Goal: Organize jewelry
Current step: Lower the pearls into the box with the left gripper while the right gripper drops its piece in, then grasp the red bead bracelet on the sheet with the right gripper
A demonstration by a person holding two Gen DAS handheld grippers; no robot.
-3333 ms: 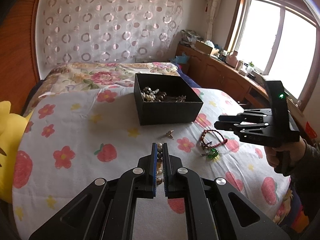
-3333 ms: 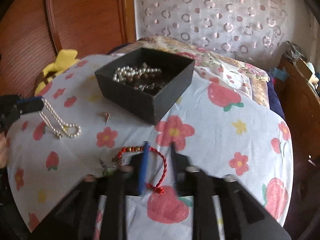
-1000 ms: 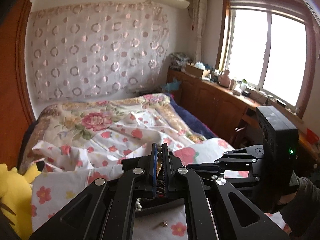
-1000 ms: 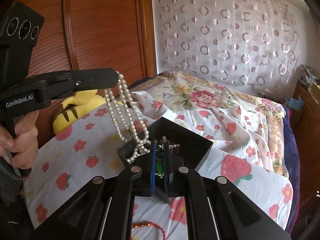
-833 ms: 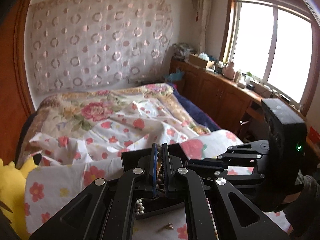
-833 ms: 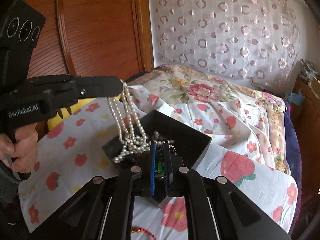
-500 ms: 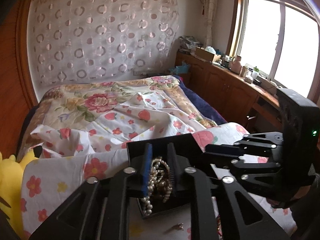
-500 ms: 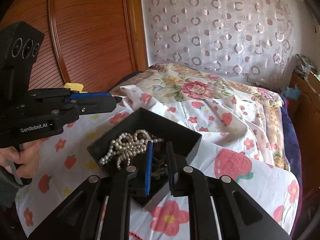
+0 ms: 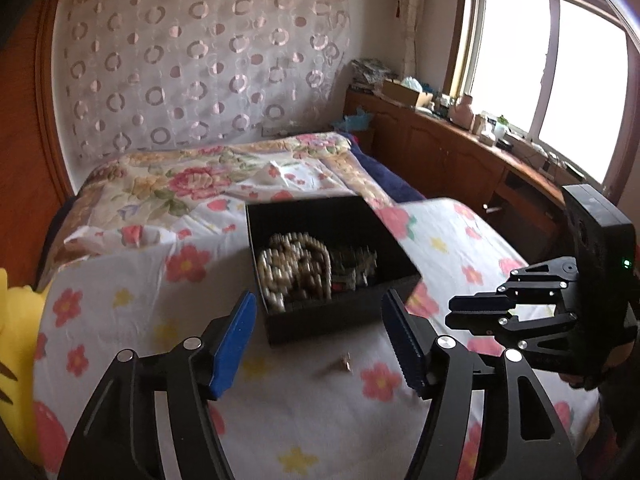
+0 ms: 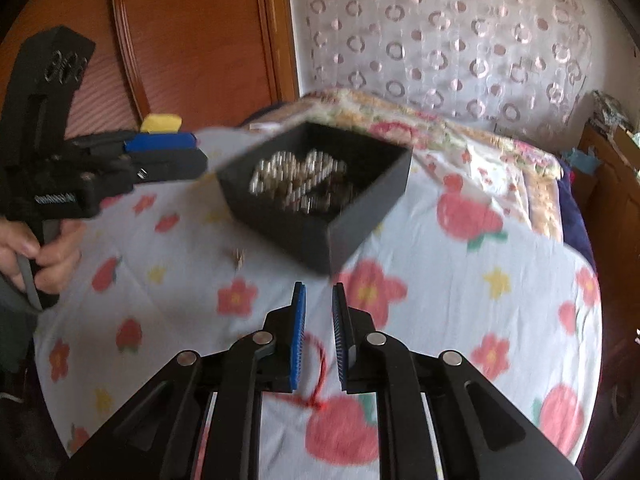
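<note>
With left gripper point(image 9: 316, 340) jaws wide and right gripper point(image 10: 319, 334) jaws narrowly parted, both empty, we risk snagging the red bracelet point(image 10: 318, 376) at 6 o'clock.

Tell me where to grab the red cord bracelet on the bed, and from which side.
Take the red cord where it runs between the right gripper fingertips, coming straight down from above. It lies flat on the sheet as a thin strand, so only a top-down pinch across it would likely catch. The jaws are already parted around it.

Pearl necklace point(image 9: 294, 270) in the box point(image 9: 344, 322) on the bed point(image 9: 132, 320); small charm, seemingly, point(image 9: 344, 364) just before it.
</note>
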